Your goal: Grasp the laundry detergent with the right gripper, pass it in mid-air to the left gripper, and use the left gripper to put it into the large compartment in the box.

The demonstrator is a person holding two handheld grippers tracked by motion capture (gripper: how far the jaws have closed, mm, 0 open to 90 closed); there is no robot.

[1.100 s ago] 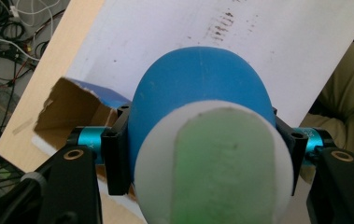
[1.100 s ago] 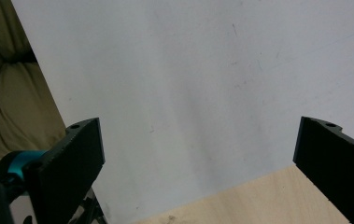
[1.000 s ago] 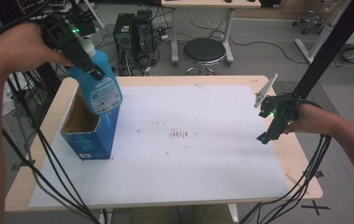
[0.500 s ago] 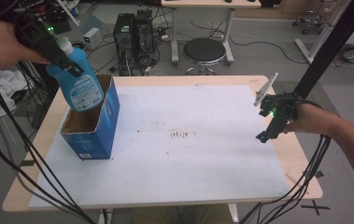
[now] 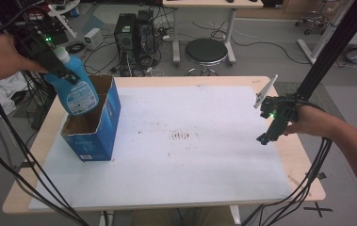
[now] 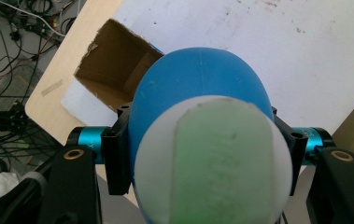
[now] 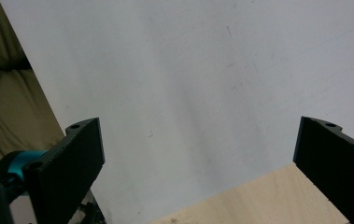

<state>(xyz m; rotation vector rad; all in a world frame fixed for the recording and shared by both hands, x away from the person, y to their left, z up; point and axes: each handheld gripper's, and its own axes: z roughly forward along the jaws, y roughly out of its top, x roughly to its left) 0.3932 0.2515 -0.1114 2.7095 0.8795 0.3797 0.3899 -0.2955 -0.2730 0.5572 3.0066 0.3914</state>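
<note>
High view: your left gripper (image 5: 60,70) pinches the blue bottle (image 5: 76,92) near its neck; the bottle hangs tilted, base down, over the blue box (image 5: 101,129) at the table's (image 5: 223,81) left, its lower end apparently at the opening. Your right gripper (image 5: 271,123) idles well apart, so the left hand is nearer.

Left gripper view: jaws clamp the bottle (image 6: 198,88) below its white cap (image 6: 212,158); the box opening (image 6: 114,65) lies beyond, along the bottle's long axis.

Right gripper view: fingers (image 7: 79,156) spread wide, nothing between, above the white sheet (image 7: 188,84).
</note>
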